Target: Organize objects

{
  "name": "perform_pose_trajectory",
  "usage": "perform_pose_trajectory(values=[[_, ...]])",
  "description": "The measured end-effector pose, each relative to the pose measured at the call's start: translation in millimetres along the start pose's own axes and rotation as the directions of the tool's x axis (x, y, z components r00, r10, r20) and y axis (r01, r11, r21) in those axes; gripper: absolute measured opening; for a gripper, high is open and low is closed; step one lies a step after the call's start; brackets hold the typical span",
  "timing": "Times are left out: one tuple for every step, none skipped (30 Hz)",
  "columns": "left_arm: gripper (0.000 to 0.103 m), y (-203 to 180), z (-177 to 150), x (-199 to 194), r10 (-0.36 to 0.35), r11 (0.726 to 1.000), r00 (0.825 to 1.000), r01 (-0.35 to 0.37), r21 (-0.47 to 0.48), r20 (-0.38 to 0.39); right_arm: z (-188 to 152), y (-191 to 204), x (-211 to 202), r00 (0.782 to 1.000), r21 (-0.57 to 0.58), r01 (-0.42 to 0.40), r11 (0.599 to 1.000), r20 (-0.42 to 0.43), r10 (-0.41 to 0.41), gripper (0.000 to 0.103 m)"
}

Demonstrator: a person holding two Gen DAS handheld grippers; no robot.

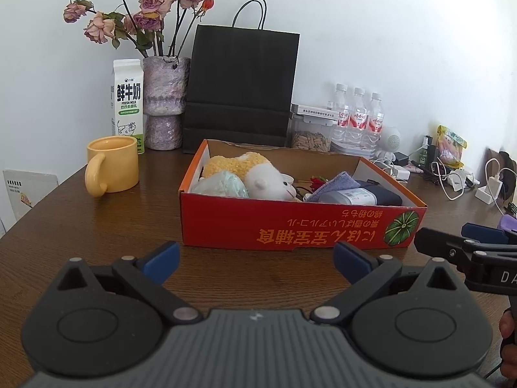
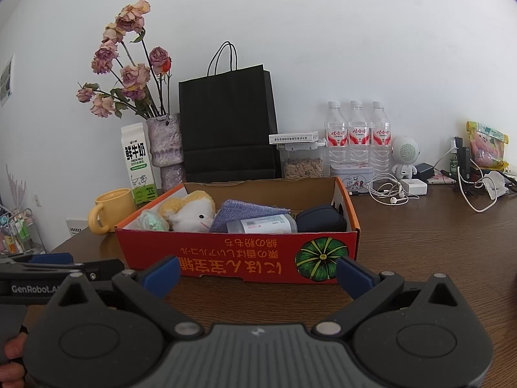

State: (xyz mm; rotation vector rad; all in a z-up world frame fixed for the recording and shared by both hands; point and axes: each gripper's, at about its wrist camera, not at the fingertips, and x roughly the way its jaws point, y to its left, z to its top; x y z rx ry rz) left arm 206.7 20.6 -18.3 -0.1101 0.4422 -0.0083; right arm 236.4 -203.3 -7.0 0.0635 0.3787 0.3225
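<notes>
The right wrist view is showing things the left one is hiding: a small tin (image 2: 350, 172) below the water bottles (image 2: 357, 135), white earphones (image 2: 389, 192) on the wood, and the whole little round white robot toy (image 2: 404, 156). The left wrist view is showing more of the yellow mug (image 1: 111, 167) with its fat handle, and a bit of red flower (image 1: 318, 181) inside the box.

The red cardboard box (image 1: 290, 226) is sitting on the brown wooden table (image 1: 97, 226), just past the fingers of both grippers. The left gripper (image 1: 257, 260) is hanging with its blue fingers spread wide and nothing between them. The right gripper (image 2: 257, 273) is doing the same, wide apart and empty, with the front wall of the box showing between its fingertips.

Inside the box, a fluffy sheep toy (image 2: 190, 213) is lying at the left end next to a crinkly pale green bundle (image 2: 153, 221). A soft blue cloth (image 2: 245, 211) is resting in the middle, a smooth see-through bottle (image 2: 261, 224) is lying on its side in front of it, and a dark pouch (image 2: 320, 218) is sitting at the right end.

Behind the box, a stiff black paper bag (image 2: 227, 123), a milk carton (image 2: 137, 165) and a bumpy purple vase (image 2: 166, 147) of dried roses are standing by the wall.
</notes>
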Motion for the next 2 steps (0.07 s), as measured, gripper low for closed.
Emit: perform_pose_trajectory(values=[[0.103, -0.2, -0.2, -0.2, -0.002, 1.000, 1.000, 0.002, 0.000, 0.001, 0.0, 0.0, 0.0, 1.000, 0.000, 0.000, 1.000, 0.000, 0.000, 0.103], [0.103, -0.3, 0.0, -0.1, -0.003, 1.000, 1.000, 0.003, 0.002, 0.003, 0.0, 0.0, 0.0, 1.000, 0.000, 0.000, 1.000, 0.000, 0.000, 0.103]])
